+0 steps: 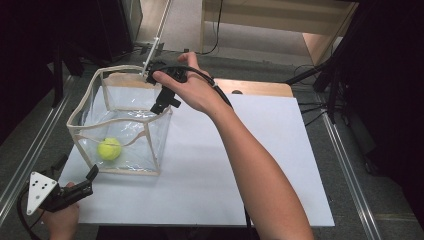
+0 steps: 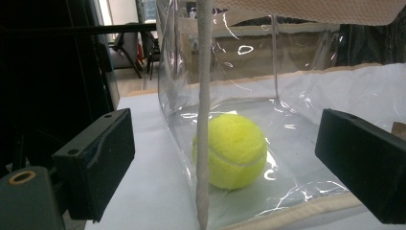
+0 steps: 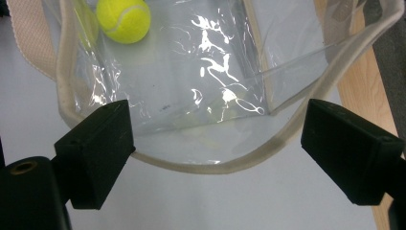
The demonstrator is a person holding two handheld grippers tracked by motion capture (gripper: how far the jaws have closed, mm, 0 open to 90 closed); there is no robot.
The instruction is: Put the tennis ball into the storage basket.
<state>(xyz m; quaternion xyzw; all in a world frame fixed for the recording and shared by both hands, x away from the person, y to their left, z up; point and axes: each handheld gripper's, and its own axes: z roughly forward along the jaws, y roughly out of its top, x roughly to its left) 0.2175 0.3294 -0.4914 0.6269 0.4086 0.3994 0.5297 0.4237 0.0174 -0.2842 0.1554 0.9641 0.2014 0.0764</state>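
Observation:
A clear plastic bag (image 1: 125, 125) with beige trim stands open at the left of the white sheet. A yellow tennis ball (image 1: 109, 148) lies inside it, in the near left corner. My right gripper (image 1: 165, 105) hangs open over the bag's far right rim, pointing down into it. In the right gripper view the beige rim (image 3: 210, 165) curves between the open jaws (image 3: 222, 151), with the ball (image 3: 123, 19) at the top left. My left gripper (image 1: 77, 167) is low at the bag's near left corner, open. In the left gripper view the corner seam (image 2: 205, 120) and ball (image 2: 230, 151) sit between its jaws (image 2: 227, 167).
The white sheet (image 1: 260, 165) covers most of a wooden table (image 1: 260, 87), bare to the right of the bag. Metal rails (image 1: 30, 145) run along the floor at both sides. Dark stands (image 1: 330, 75) rise at the far right, and a wooden frame (image 1: 280, 20) stands behind.

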